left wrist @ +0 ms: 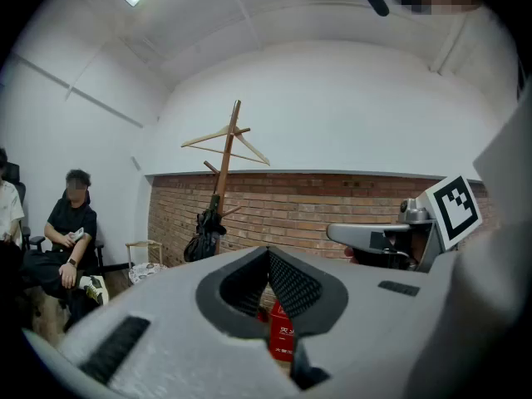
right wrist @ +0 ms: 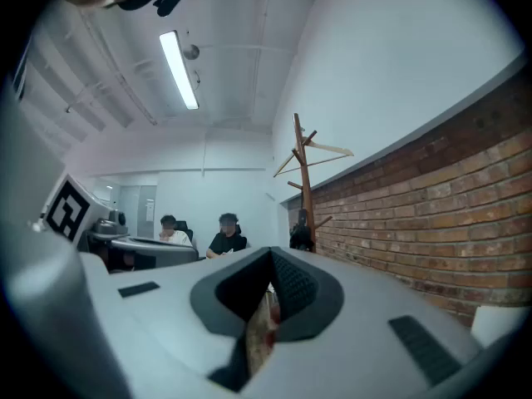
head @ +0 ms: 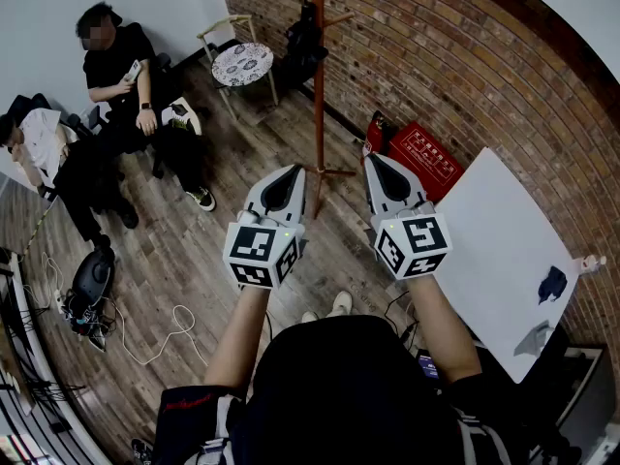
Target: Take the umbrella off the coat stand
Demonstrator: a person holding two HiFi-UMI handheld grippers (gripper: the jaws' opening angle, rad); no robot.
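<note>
Your left claw (head: 288, 176) and right claw (head: 381, 170) both closed, empty, level, black folded umbrella (head: 302, 46) hanging on tall brown wooden coat stand (head: 318, 105), well apart from both.

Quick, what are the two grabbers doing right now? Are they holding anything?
Left gripper: closed, holding nothing.
Right gripper: closed, holding nothing.

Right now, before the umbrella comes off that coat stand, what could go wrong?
The umbrella hangs on a slim coat stand; a sideways tug could tip it toward the chair beside it. Both the left gripper and right gripper are shut, so reaching in without opening may just knock the umbrella.
</note>
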